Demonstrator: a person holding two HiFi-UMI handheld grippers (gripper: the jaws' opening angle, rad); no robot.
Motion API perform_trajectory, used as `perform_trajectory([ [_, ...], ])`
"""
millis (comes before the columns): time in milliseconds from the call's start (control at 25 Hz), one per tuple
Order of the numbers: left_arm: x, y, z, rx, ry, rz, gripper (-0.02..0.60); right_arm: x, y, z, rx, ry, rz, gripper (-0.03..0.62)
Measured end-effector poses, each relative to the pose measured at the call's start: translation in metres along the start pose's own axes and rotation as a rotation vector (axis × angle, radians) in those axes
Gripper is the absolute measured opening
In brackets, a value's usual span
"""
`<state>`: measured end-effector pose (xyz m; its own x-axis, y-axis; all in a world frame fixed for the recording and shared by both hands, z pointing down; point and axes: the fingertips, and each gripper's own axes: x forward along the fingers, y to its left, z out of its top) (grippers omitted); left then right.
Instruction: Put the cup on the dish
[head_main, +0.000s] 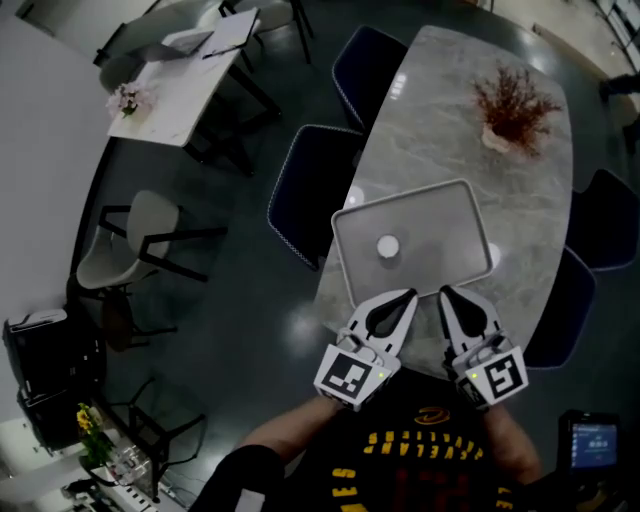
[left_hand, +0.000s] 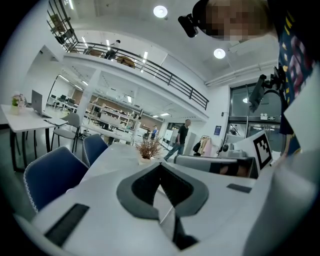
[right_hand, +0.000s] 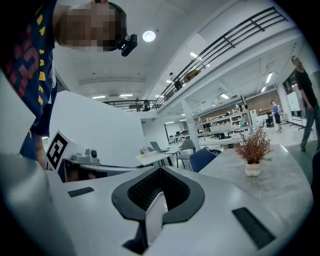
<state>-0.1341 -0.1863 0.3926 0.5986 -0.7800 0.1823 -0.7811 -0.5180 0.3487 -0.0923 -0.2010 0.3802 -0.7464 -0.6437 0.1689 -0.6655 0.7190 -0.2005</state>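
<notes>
A small white cup (head_main: 388, 246) stands near the middle of a grey rectangular tray (head_main: 455, 205) on the marble table (head_main: 450, 120). A pale round patch (head_main: 493, 257) shows at the tray's right edge; I cannot tell whether it is the dish. Both grippers hover side by side over the table's near edge, just short of the tray. The left gripper (head_main: 409, 294) (left_hand: 160, 166) is shut with nothing between its jaws. The right gripper (head_main: 444, 291) (right_hand: 160, 171) is likewise shut and holds nothing. Neither gripper view shows the cup or the tray.
A dried red plant in a white pot (head_main: 512, 110) (left_hand: 147, 150) (right_hand: 253, 150) stands at the table's far end. Dark blue chairs (head_main: 305, 190) line both long sides of the table. A white desk with a laptop (head_main: 185, 70) stands further left.
</notes>
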Motion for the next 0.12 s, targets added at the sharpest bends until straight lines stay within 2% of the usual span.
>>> perform_trajectory([
  [120,-0.022,0.024,0.006,0.019,-0.022,0.036,0.002,0.023,0.025,-0.007,0.015,-0.019,0.036,0.006],
])
